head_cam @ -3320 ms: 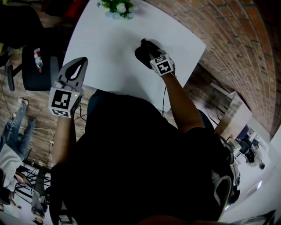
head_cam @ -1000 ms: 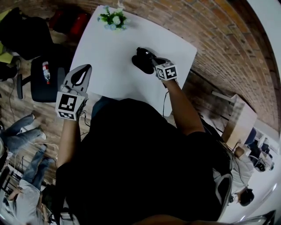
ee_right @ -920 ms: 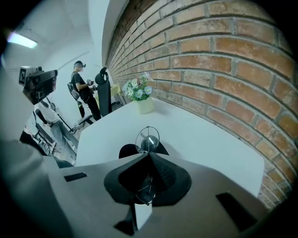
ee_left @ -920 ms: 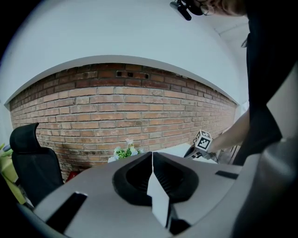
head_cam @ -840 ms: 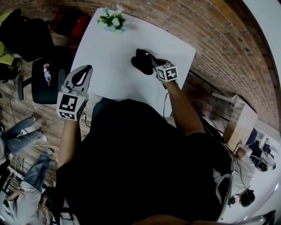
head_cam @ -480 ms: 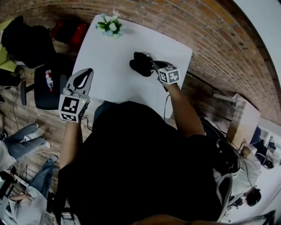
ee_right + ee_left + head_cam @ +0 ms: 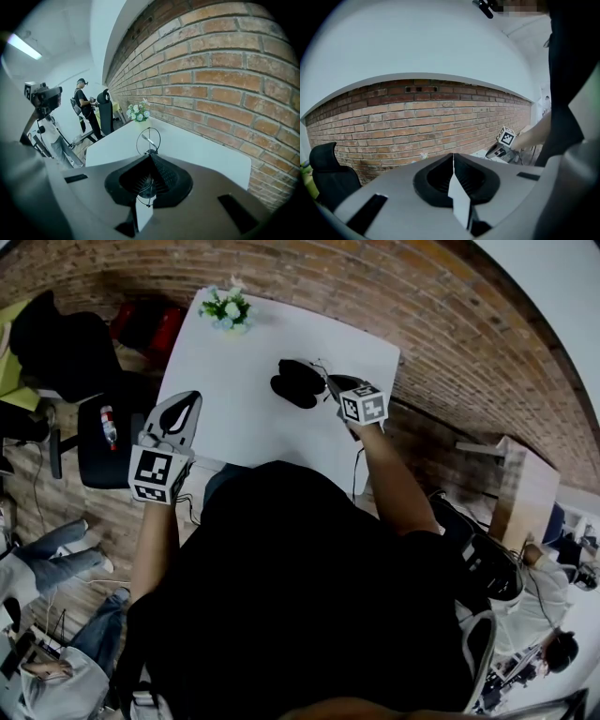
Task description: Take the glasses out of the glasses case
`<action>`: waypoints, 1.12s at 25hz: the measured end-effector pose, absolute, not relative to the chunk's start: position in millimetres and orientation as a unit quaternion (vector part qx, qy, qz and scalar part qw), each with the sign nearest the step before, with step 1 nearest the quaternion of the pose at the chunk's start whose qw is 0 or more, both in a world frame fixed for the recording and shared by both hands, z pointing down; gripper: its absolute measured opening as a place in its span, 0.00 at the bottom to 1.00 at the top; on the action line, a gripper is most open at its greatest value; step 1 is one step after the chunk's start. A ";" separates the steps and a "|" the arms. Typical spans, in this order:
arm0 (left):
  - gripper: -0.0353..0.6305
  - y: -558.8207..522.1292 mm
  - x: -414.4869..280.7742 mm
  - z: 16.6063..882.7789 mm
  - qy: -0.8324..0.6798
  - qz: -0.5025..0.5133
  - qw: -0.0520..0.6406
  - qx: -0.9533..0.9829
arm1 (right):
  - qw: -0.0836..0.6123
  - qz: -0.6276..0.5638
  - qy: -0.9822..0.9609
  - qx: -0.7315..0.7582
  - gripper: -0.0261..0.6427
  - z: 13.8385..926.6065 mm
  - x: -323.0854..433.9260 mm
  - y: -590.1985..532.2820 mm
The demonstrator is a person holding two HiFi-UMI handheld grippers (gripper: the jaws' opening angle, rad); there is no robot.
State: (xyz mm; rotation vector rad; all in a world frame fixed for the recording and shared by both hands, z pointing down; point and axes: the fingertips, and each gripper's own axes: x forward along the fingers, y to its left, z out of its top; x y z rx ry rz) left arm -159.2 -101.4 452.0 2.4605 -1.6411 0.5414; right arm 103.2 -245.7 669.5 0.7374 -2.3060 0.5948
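Glasses (image 7: 149, 140) sit pinched by the thin frame between the right gripper's (image 7: 150, 157) nearly met jaws, near the case (image 7: 296, 383) on the table (image 7: 234, 399); left gripper (image 7: 453, 157) jaws together, empty. Lift slowly, no twisting

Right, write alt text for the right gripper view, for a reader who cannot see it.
The right gripper is shut on round wire-rimmed glasses above a white table. A brick wall runs alongside; flowers stand at the table's far end.
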 end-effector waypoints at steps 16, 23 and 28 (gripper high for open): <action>0.07 -88.5 -124.5 438.7 -0.522 0.178 0.045 0.833 | 0.269 0.209 -0.886 0.313 0.08 618.3 149.5 -235.2; 0.07 -83.0 -105.6 431.2 -0.508 0.176 0.032 0.843 | 0.253 0.202 -0.888 0.328 0.08 597.1 172.7 -218.8; 0.07 -76.4 -95.9 427.4 -0.503 0.173 0.030 0.846 | 0.236 0.201 -0.888 0.339 0.08 581.4 187.9 -207.3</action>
